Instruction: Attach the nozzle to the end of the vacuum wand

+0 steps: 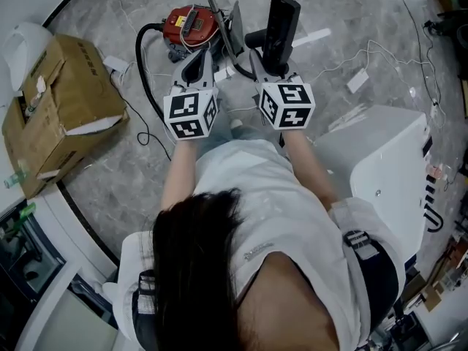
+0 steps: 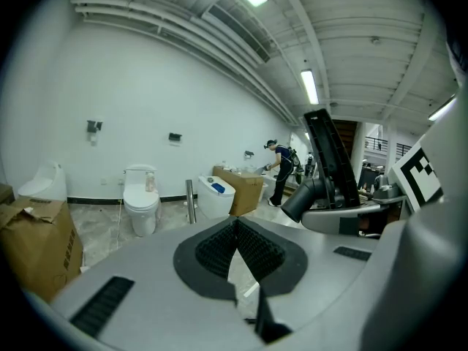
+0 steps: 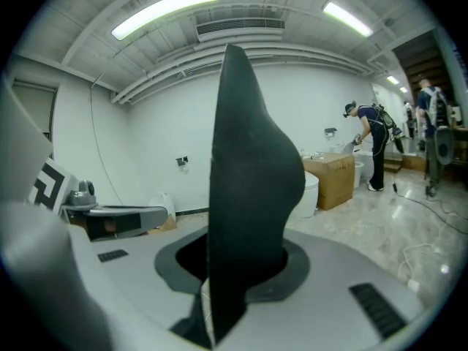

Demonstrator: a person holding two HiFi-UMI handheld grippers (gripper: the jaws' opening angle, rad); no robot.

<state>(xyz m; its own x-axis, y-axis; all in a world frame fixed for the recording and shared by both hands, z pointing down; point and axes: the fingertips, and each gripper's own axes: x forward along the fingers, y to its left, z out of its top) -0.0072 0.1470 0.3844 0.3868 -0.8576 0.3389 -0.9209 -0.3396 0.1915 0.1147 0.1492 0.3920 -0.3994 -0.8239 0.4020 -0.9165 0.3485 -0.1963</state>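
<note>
- A red vacuum cleaner (image 1: pixel 191 24) lies on the marble floor (image 1: pixel 351 20), with the thin grey wand (image 1: pixel 215 9) slanting past it.
- The nozzle (image 3: pixel 248 196) is a tall, flat black slab with a round socket stub on its side. It stands upright above the floor.
- The right gripper (image 3: pixel 234 298) has its jaws pinching the nozzle's lower end.
- The left gripper (image 2: pixel 235 229), just beside it, has its jaws pressed together on nothing.

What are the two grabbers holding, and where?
The right gripper clamps the black nozzle by its lower end; the left gripper is shut, empty.
</note>
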